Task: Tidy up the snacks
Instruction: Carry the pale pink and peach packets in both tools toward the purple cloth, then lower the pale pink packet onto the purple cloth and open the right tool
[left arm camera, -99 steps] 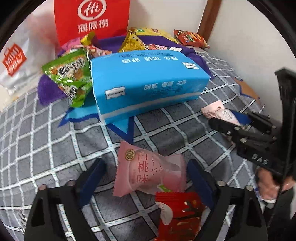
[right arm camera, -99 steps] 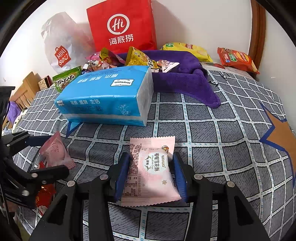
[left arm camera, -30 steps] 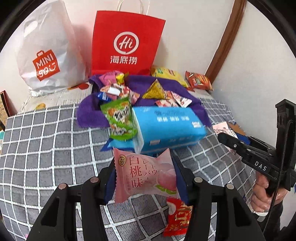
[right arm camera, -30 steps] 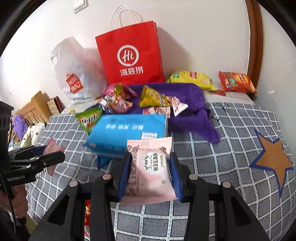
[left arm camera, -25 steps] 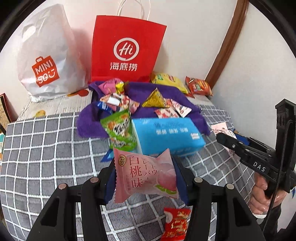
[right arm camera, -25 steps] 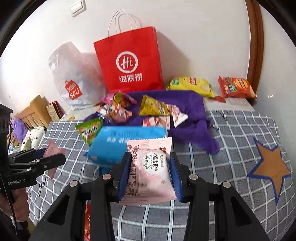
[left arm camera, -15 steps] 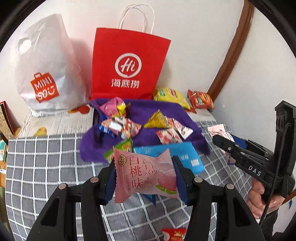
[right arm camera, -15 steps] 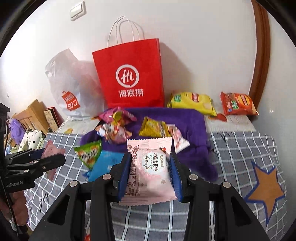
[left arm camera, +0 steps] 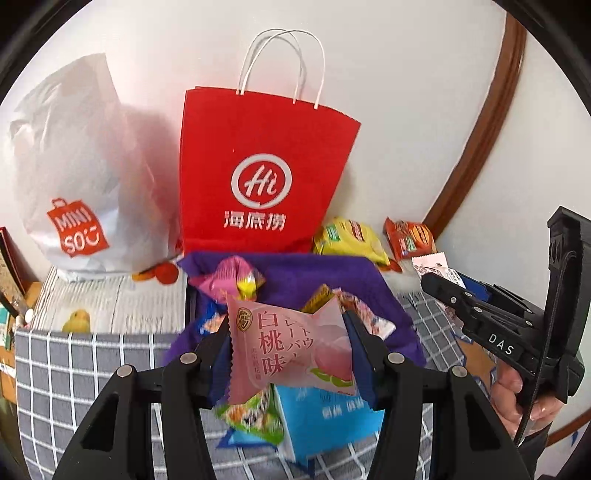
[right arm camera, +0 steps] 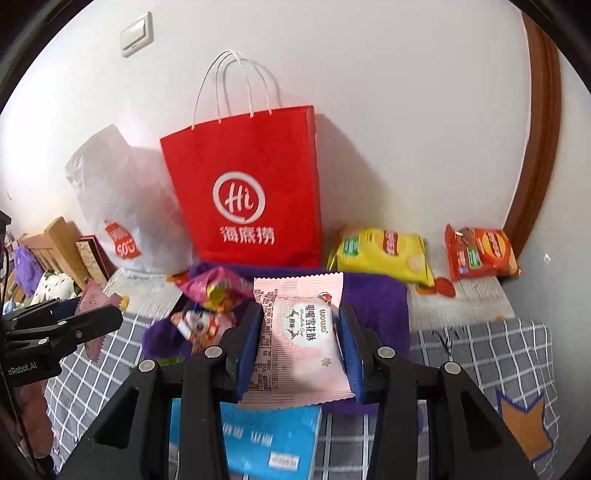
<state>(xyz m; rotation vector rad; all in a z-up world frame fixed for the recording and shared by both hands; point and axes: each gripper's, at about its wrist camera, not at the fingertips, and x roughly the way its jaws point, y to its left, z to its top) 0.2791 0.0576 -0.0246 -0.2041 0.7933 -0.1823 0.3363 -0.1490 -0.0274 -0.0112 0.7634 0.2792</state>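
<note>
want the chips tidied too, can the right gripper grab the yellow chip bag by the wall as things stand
Probably not yet. The right gripper is shut on a pale pink snack packet, so its jaws are full. The yellow chip bag itself lies uncovered beyond the purple cloth, with nothing on top of it.

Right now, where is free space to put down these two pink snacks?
The purple cloth is bare along its right side, below the yellow chip bag. The grey checked cover right of it is also free. The cloth's left part is crowded with small snack packets.

Home bedroom: checked bedspread (right arm camera: 480, 354), shopping bags (right arm camera: 251, 192), wall switch (right arm camera: 136, 34).
</note>
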